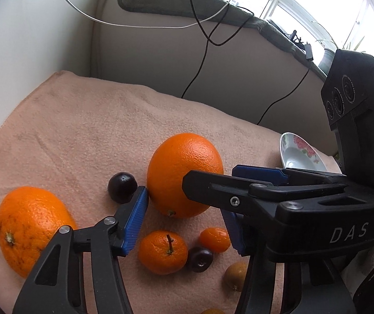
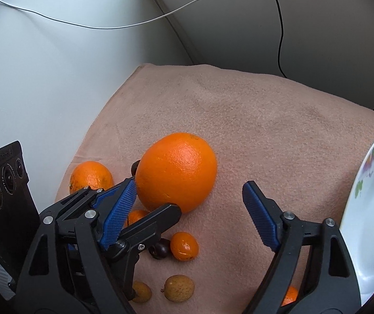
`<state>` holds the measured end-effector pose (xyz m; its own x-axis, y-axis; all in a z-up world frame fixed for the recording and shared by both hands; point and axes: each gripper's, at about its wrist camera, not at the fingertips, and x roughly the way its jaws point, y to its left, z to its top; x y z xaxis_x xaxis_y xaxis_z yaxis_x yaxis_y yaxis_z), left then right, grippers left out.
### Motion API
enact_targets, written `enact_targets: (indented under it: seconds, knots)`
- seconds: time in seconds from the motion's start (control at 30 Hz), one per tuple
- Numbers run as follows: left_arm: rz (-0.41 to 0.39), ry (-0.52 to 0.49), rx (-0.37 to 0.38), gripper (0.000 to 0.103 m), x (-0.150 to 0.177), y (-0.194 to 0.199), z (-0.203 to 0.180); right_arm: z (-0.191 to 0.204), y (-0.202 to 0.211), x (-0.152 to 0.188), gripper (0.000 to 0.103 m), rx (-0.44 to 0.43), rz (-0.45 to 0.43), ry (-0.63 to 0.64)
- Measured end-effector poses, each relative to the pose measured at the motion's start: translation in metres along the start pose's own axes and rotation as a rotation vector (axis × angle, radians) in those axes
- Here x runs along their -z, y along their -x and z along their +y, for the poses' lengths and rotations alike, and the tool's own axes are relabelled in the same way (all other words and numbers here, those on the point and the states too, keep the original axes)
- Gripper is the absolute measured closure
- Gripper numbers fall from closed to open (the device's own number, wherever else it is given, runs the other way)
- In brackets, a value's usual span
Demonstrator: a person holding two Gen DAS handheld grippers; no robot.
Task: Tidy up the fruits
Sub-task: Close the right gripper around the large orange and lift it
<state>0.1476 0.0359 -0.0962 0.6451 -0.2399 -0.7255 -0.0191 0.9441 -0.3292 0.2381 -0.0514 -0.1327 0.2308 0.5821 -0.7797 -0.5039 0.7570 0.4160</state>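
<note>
Black gripper arms with ribbed blue pads fill the bottom of the left wrist view, where the left gripper (image 1: 184,218) stands partly open over a peach-coloured towel (image 1: 87,130) and grips nothing. Between its pads lie a small stemmed mandarin (image 1: 163,251), a dark round plum (image 1: 200,259) touching it, and a little glossy kumquat (image 1: 215,239); a brownish round fruit (image 1: 235,276) sits just below. Beyond the pads rests a large smooth orange (image 1: 184,175), with a second dark plum (image 1: 122,187) beside it and a blemished orange (image 1: 32,229) at the left. The right gripper (image 1: 239,183) crosses in from the right, and a white floral-rimmed bowl (image 1: 301,155) stands behind it. In the right wrist view, the right gripper (image 2: 189,210) is wide open and empty, the large smooth orange (image 2: 176,171) lying just ahead between its pads without being pressed. The left gripper's arm reaches across under that orange. The kumquat (image 2: 184,246) and the plum (image 2: 160,248) lie nearer, two brownish fruits (image 2: 179,287) lower still, and the white bowl (image 2: 370,209) at the right edge.
</note>
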Motion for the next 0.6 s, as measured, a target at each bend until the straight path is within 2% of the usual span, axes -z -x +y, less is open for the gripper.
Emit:
enact_targets:
  seconds: [0.13,0.2,0.6]
  knots:
    - [-0.004,-0.008,-0.006,0.048,0.0,0.0,-0.002,-0.002,-0.001,0.0,0.025,-0.041,0.005,-0.015]
    - [-0.008,-0.012,-0.01,0.049,0.001,0.0,-0.003,0.0,0.0,-0.001,0.038,-0.064,0.008,-0.016]
    - [-0.027,-0.038,-0.025,0.054,0.003,0.006,-0.01,0.008,0.011,0.0,0.038,-0.024,-0.027,0.012]
